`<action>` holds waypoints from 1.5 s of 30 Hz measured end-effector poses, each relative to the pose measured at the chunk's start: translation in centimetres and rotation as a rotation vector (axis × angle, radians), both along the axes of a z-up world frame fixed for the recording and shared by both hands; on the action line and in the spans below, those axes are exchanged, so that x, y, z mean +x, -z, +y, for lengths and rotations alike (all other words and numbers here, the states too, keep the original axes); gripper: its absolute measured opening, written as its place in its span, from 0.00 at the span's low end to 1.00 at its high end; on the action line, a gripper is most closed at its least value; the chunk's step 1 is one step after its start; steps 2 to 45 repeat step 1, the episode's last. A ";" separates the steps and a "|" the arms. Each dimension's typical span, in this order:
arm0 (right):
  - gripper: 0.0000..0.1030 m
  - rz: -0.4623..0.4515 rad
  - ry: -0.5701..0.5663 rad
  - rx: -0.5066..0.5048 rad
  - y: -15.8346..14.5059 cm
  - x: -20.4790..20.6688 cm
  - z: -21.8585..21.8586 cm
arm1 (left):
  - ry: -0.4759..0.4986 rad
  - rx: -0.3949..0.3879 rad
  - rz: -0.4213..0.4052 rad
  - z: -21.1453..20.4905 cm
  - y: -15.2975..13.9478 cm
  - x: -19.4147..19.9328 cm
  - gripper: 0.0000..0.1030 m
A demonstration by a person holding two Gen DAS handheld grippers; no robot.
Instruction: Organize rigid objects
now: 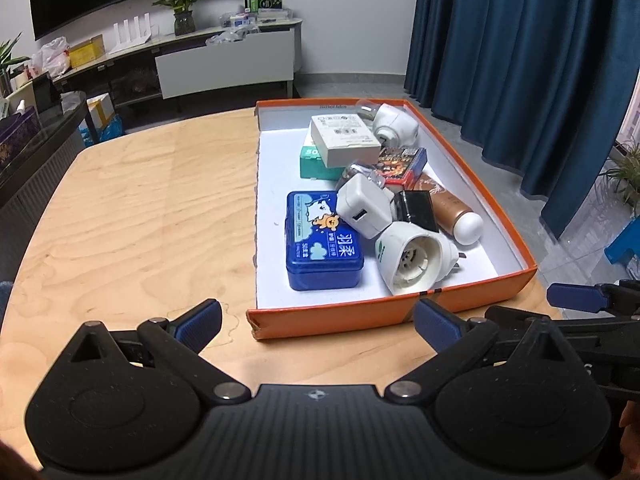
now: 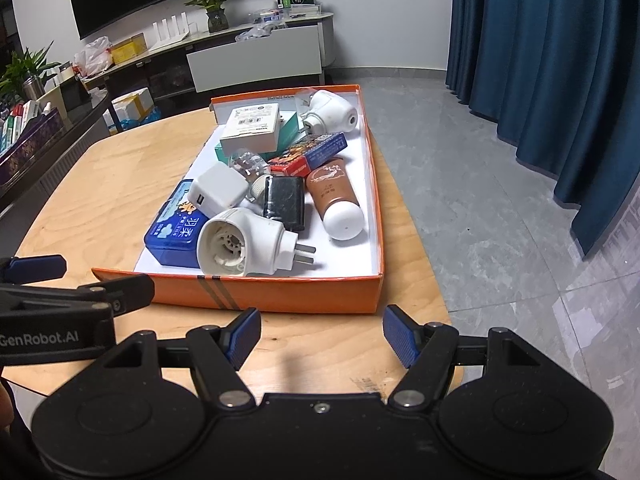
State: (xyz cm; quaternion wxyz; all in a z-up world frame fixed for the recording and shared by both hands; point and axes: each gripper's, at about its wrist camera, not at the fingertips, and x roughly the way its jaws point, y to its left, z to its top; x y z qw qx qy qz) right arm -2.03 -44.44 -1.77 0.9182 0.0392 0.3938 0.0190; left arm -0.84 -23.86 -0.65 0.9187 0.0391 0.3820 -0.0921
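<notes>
Orange box (image 1: 472, 300) set on the wooden tabletop (image 1: 140, 208), toward its right side; all loose items seen are gathered inside it. None is seen lying on the bare wood around it.

Contents as noted:
- blue tin (image 1: 322, 240) flat at the near left, with a white USB charger (image 1: 362, 206) leaning just beside it
- large white plug adapter (image 2: 240, 242) on its side at the near wall, prongs pointing right
- black adapter (image 2: 285, 202) and brown tube with white cap (image 2: 336, 196) alongside, toward the right wall
- red-and-blue carton (image 2: 310, 154) mid-box, a clear bulb (image 2: 248, 160) partly buried next to it
- white flat box (image 1: 344, 134) stacked on a teal box (image 1: 314, 162) at the far end, a second white plug adapter (image 1: 394, 124) in the far right corner

The items are heaped and overlapping, not ranked in rows (the left strip of the box floor is bare).

Left gripper (image 1: 318, 318) is held low before the near wall of the box, jaws spread wide, nothing between them. Right gripper (image 2: 322, 334) is likewise held short of the near wall, jaws spread, nothing gripped.

Judgement on progress: the scene fits two readings. Either the objects have been collected into the box and the job is near its close, or a jumbled box is waiting to be sorted out onto the tabletop. The pictures do not settle which. If neat order within the box is meant, that much is left.
</notes>
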 end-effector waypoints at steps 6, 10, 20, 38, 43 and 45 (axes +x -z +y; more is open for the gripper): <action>0.78 -0.001 0.001 -0.002 0.0 0.0 0.0 | 0.002 0.001 0.000 0.0 0.0 0.0 1.00; 0.78 -0.001 0.001 -0.002 0.0 0.0 0.0 | 0.002 0.001 0.000 0.0 0.0 0.0 1.00; 0.78 -0.001 0.001 -0.002 0.0 0.0 0.0 | 0.002 0.001 0.000 0.0 0.0 0.0 1.00; 0.78 -0.001 0.001 -0.002 0.0 0.0 0.0 | 0.002 0.001 0.000 0.0 0.0 0.0 1.00; 0.78 -0.001 0.001 -0.002 0.0 0.0 0.0 | 0.002 0.001 0.000 0.0 0.0 0.0 1.00; 0.78 -0.001 0.001 -0.002 0.0 0.0 0.0 | 0.002 0.001 0.000 0.0 0.0 0.0 1.00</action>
